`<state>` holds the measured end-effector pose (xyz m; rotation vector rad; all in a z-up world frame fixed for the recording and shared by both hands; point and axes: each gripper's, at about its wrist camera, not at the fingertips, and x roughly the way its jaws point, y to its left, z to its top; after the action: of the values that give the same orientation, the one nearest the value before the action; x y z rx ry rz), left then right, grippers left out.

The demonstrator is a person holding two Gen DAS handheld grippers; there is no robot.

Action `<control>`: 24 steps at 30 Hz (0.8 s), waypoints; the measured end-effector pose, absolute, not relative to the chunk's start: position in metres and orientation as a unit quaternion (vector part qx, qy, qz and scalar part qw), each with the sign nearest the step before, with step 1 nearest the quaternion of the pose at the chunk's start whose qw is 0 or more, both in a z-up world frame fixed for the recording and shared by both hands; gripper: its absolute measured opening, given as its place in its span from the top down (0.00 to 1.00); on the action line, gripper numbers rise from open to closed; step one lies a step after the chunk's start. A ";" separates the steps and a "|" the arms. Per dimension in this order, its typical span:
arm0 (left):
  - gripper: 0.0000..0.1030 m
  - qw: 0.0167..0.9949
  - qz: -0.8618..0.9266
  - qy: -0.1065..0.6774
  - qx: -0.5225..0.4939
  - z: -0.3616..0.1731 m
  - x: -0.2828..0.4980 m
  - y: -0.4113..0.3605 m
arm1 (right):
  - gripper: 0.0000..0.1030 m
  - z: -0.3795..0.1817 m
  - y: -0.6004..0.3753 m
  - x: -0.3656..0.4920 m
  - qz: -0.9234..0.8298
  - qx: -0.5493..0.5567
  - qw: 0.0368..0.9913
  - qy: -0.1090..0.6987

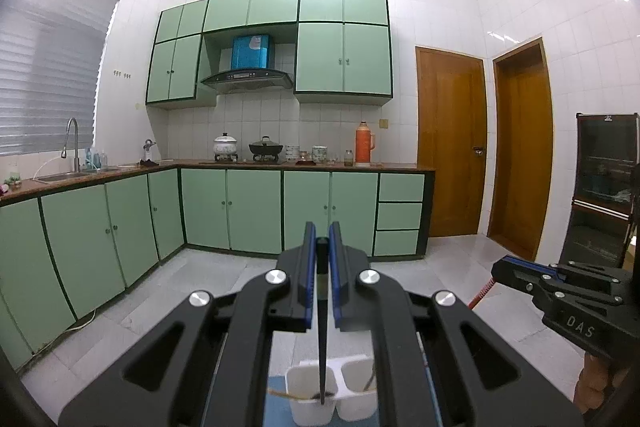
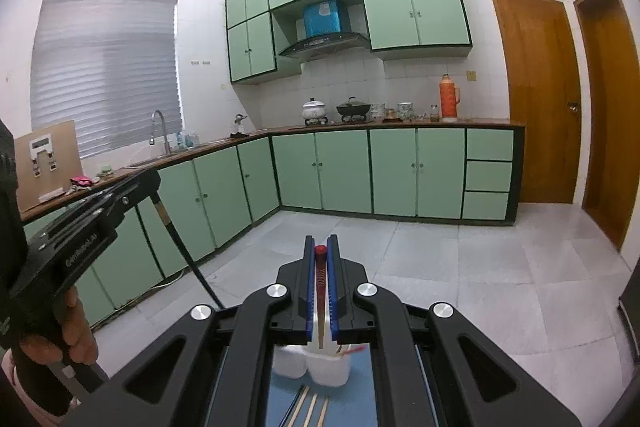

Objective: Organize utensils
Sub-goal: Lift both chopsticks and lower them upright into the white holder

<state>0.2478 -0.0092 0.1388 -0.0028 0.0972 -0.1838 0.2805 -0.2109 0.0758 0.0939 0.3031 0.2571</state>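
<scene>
Chopsticks: left claw [image 1: 322, 241] pinches slim black one [image 1: 321, 327]; right claw [image 2: 320, 253] red-capped one [image 2: 320, 291].

Blue mat [image 2: 360, 391] underneath, carrying a white two-compartment utensil holder [image 2: 320, 367] toward its far edge. Nearer, several loose chopsticks [image 2: 310, 407] lying flat on the mat, side by side, just beside the holder.
</scene>
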 end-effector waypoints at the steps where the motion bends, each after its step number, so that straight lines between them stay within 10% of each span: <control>1: 0.95 0.995 -0.091 0.049 0.000 0.137 0.255 -0.012 | 0.95 0.075 -0.208 0.287 0.127 0.043 0.979 0.151; 24: 0.92 0.974 -0.090 0.207 -0.023 0.014 0.353 0.005 | 0.94 -0.028 -0.179 0.366 0.138 0.028 0.958 0.252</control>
<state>0.3528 0.0054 0.0139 -0.0467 0.4174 -0.1807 0.3662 -0.1791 -0.0280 0.0564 0.5106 0.2795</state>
